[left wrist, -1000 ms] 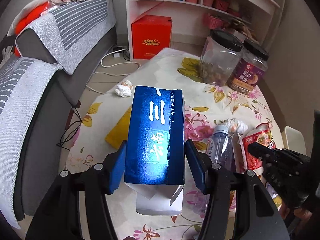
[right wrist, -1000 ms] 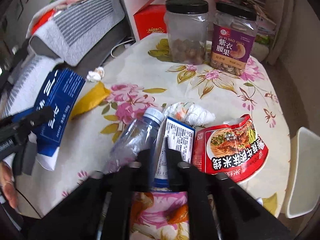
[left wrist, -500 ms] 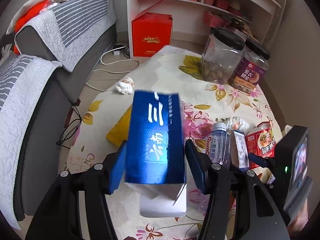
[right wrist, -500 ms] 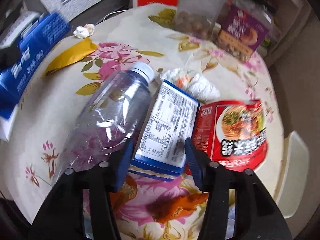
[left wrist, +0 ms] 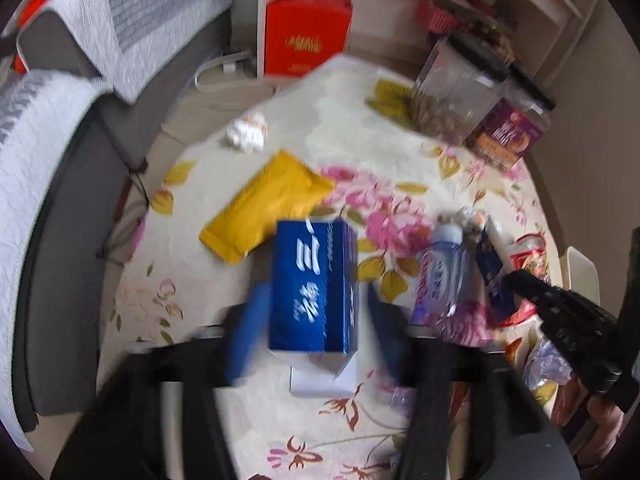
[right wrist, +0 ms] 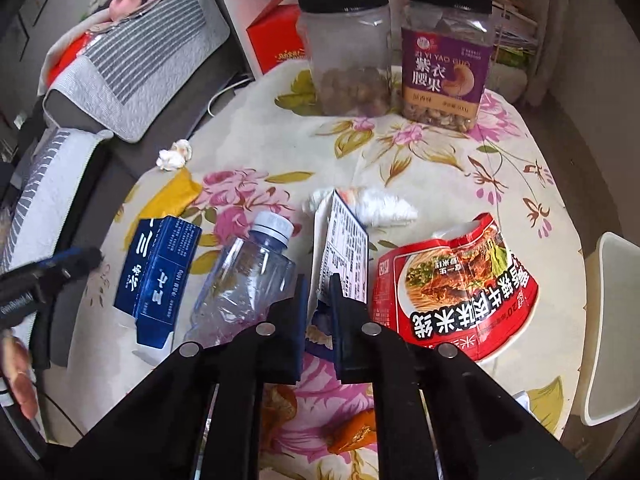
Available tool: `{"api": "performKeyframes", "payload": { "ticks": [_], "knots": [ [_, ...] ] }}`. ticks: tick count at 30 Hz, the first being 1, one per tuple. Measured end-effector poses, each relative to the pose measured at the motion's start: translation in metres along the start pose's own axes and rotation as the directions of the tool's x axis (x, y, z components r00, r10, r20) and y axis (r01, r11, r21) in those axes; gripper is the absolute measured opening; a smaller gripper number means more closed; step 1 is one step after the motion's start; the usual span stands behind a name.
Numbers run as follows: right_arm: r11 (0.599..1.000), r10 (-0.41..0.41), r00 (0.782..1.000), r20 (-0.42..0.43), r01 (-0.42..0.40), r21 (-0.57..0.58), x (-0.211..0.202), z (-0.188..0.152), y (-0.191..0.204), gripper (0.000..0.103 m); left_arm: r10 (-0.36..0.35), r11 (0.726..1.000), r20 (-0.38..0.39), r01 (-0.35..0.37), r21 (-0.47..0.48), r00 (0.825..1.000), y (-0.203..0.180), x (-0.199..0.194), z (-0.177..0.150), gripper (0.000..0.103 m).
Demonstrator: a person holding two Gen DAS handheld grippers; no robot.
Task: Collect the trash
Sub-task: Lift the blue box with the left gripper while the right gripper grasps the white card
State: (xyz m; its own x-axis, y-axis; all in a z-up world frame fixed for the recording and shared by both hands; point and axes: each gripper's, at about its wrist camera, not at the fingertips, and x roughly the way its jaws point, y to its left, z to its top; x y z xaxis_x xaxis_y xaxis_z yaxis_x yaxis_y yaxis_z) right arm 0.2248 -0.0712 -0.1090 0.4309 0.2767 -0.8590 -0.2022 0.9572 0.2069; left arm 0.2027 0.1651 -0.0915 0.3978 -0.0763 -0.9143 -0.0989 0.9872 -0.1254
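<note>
A blue carton (left wrist: pixel 314 288) rests on the flowered tablecloth (left wrist: pixel 248 400) between the blurred fingers of my left gripper (left wrist: pixel 316 324). Its jaws are opening, and gaps show on both sides of the carton. My right gripper (right wrist: pixel 320 296) is shut on a flat blue-and-white packet (right wrist: pixel 346 248) that stands on edge. A crushed clear bottle (right wrist: pixel 248 276) lies just left of it, a red noodle wrapper (right wrist: pixel 452 280) just right. A white tissue wad (right wrist: pixel 380 206) lies behind the packet. The blue carton (right wrist: pixel 160 268) and the left gripper (right wrist: pixel 48 276) also show at the right wrist view's left side.
A yellow pouch (left wrist: pixel 268 204) and a crumpled paper ball (left wrist: pixel 246 134) lie beyond the carton. Two black-lidded jars (right wrist: pixel 348 48) (right wrist: pixel 444 56) stand at the table's far side. Orange peel (right wrist: pixel 352 432) lies under my right gripper. A grey sofa (left wrist: pixel 60 200) borders the table on the left.
The blue carton has come down onto the table and the left jaws have spread away from it. The right jaws opened around the packet, then closed on it and tipped it on edge.
</note>
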Motion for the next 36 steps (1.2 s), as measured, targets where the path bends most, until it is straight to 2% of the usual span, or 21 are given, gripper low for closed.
{"api": "performKeyframes", "payload": {
  "ticks": [5, 8, 9, 10, 11, 13, 18, 19, 20, 21, 22, 24, 27, 32, 36],
  "knots": [
    [1.000, 0.000, 1.000, -0.002, 0.000, 0.002, -0.002, 0.002, -0.005, 0.010, 0.086, 0.996, -0.118, -0.083, 0.025, 0.989, -0.005, 0.032, -0.006, 0.073],
    [1.000, -0.004, 0.999, -0.032, 0.004, 0.000, 0.006, 0.000, -0.008, 0.012, 0.070, 0.998, -0.163, -0.070, 0.003, 0.984, -0.002, 0.047, -0.006, 0.075],
    [1.000, -0.007, 0.999, -0.042, 0.006, -0.007, 0.009, -0.001, -0.008, 0.014, 0.060, 0.998, -0.173, -0.062, -0.007, 0.983, -0.002, 0.051, -0.006, 0.079],
    [1.000, -0.014, 0.998, -0.054, 0.013, -0.011, 0.014, -0.002, -0.008, 0.021, 0.057, 0.998, -0.182, -0.060, -0.014, 0.982, -0.002, 0.055, -0.005, 0.084],
    [1.000, -0.019, 0.998, -0.063, 0.018, -0.012, 0.017, -0.003, -0.008, 0.033, 0.065, 0.998, -0.185, -0.069, -0.014, 0.981, -0.002, 0.058, -0.005, 0.084],
    [0.999, -0.034, 0.997, -0.076, 0.033, -0.013, 0.026, -0.005, -0.007, 0.046, 0.091, 0.996, -0.189, -0.093, -0.004, 0.978, -0.001, 0.065, -0.004, 0.085],
    [0.997, -0.075, 0.994, -0.077, 0.073, -0.027, 0.043, -0.005, -0.005, 0.043, 0.116, 0.993, -0.220, -0.113, 0.025, 0.969, -0.006, 0.082, -0.004, 0.085],
    [0.997, -0.080, 0.994, -0.076, 0.078, -0.025, 0.044, -0.005, -0.005, 0.036, 0.119, 0.993, -0.220, -0.115, 0.028, 0.968, -0.006, 0.084, -0.004, 0.085],
    [0.997, -0.077, 0.993, -0.088, 0.076, -0.014, 0.047, -0.004, -0.006, 0.021, 0.123, 0.992, -0.213, -0.119, 0.032, 0.969, -0.007, 0.085, -0.005, 0.084],
    [0.997, -0.077, 0.993, -0.093, 0.077, -0.001, 0.049, -0.003, -0.009, 0.015, 0.128, 0.992, -0.202, -0.123, 0.037, 0.971, -0.007, 0.084, -0.006, 0.079],
    [0.997, -0.073, 0.993, -0.092, 0.075, 0.014, 0.049, -0.003, -0.012, 0.012, 0.123, 0.992, -0.192, -0.118, 0.042, 0.974, -0.008, 0.083, -0.005, 0.060],
    [0.997, -0.068, 0.994, -0.082, 0.071, 0.033, 0.046, -0.002, -0.016, 0.011, 0.099, 0.995, -0.184, -0.093, 0.041, 0.978, -0.008, 0.078, -0.006, 0.053],
    [0.997, -0.060, 0.998, -0.036, 0.062, 0.042, 0.033, 0.002, -0.014, 0.011, 0.103, 0.995, -0.133, -0.099, 0.034, 0.986, -0.007, 0.067, -0.004, 0.051],
    [0.999, -0.033, 0.997, 0.066, 0.031, 0.036, -0.001, 0.010, -0.006, 0.011, 0.068, 0.998, -0.014, -0.067, 0.008, 0.998, -0.009, 0.030, -0.003, 0.051],
    [1.000, -0.009, 0.988, 0.153, 0.005, 0.024, -0.030, 0.014, -0.002, 0.011, 0.060, 0.998, 0.107, -0.061, 0.010, 0.992, -0.018, -0.003, 0.002, 0.051]
  ]
}}
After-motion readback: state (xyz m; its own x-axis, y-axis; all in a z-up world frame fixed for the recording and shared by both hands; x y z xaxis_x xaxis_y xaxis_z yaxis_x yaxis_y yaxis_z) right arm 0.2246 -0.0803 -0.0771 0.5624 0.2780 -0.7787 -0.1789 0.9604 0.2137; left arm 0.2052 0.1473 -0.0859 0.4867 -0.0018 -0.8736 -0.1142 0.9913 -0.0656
